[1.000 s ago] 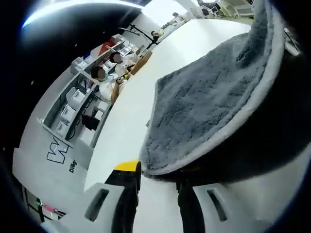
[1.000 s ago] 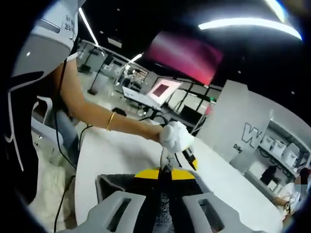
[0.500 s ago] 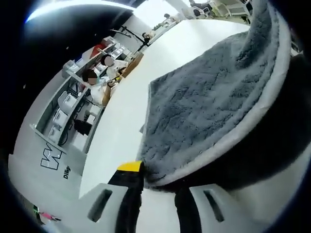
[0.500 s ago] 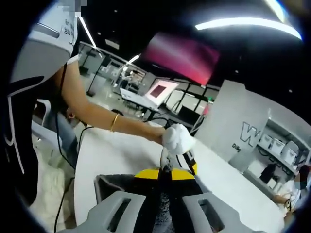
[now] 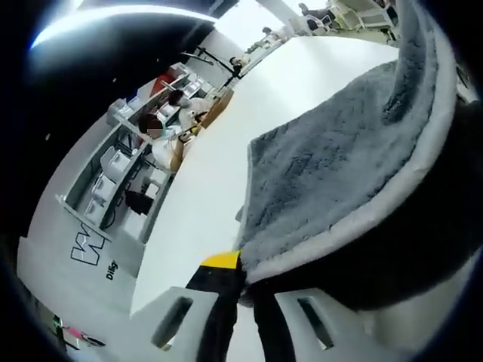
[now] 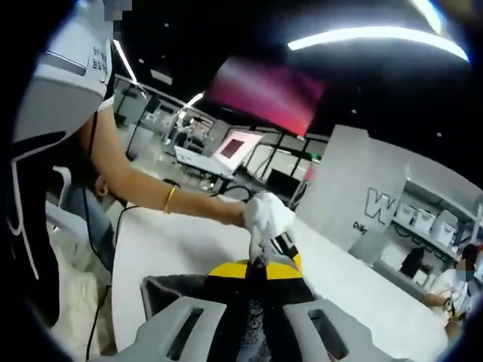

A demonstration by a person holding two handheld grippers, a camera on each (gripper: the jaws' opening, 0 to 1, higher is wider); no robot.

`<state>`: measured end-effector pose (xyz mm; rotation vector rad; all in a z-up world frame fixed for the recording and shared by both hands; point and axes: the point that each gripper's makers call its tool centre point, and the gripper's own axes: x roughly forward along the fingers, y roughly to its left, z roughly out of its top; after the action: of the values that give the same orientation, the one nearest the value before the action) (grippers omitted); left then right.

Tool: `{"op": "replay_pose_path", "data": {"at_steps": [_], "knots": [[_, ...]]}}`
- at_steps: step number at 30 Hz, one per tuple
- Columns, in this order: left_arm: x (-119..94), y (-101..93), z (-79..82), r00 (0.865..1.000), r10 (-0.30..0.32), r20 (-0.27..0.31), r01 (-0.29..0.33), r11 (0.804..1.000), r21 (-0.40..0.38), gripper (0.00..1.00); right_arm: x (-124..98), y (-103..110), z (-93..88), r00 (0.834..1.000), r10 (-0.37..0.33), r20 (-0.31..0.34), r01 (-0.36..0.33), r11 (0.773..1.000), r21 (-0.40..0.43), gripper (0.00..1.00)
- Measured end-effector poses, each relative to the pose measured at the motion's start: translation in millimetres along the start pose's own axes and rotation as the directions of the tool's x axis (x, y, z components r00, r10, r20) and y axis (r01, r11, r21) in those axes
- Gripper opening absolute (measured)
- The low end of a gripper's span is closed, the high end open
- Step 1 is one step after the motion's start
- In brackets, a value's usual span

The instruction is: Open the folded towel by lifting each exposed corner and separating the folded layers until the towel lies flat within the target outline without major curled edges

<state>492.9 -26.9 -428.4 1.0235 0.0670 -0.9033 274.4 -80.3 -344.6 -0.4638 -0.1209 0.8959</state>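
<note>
Towel [image 5: 332, 158]: grey, pale-edged, held up off the white table [image 5: 219, 181], not yet flat. Left gripper [image 5: 243, 290] clamped on its hem; right gripper [image 6: 255, 302] clamped on another edge. Spreading and laying down remain; outline not discernible.

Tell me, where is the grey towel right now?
In the left gripper view the grey towel hangs over the white table, its near edge pinched in the left hand-held gripper.
</note>
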Motion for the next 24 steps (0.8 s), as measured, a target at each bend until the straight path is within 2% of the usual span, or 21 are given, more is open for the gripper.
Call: {"op": "replay_pose_path", "data": {"at_steps": [6, 7, 9, 17, 21, 24], "knots": [[1.3, 20.9, 18.6, 0.997, 0.067, 0.037, -0.065, 0.997, -0.032, 0.03, -10.0, -13.3, 5.3, 0.999, -0.048, 0.018, 0.048, 0.999, 0.004, 0.00], [1.8, 24.5, 23.6, 0.995, 0.086, 0.051, -0.082, 0.994, -0.066, 0.03, -13.0, -16.1, 6.3, 0.998, -0.056, 0.020, 0.056, 0.998, 0.000, 0.00], [2.9, 27.7, 32.8, 0.992, 0.100, 0.079, -0.091, 0.990, -0.109, 0.03, -18.4, -21.1, 6.9, 0.997, -0.071, 0.021, 0.071, 0.997, -0.002, 0.00], [7.6, 41.6, 63.5, 0.980, 0.154, 0.126, -0.133, 0.978, -0.158, 0.03, -46.3, -44.1, 10.0, 0.986, -0.157, 0.049, 0.157, 0.988, 0.014, 0.00], [10.7, 49.6, 83.2, 0.968, 0.194, 0.159, -0.161, 0.967, -0.198, 0.03, -61.1, -58.9, 5.2, 0.976, -0.217, 0.029, 0.217, 0.976, -0.005, 0.00], [16.0, 54.2, 97.5, 0.960, 0.214, 0.180, -0.174, 0.961, -0.216, 0.03, -72.1, -66.6, 8.7, 0.970, -0.239, 0.044, 0.239, 0.971, 0.002, 0.00]]}}
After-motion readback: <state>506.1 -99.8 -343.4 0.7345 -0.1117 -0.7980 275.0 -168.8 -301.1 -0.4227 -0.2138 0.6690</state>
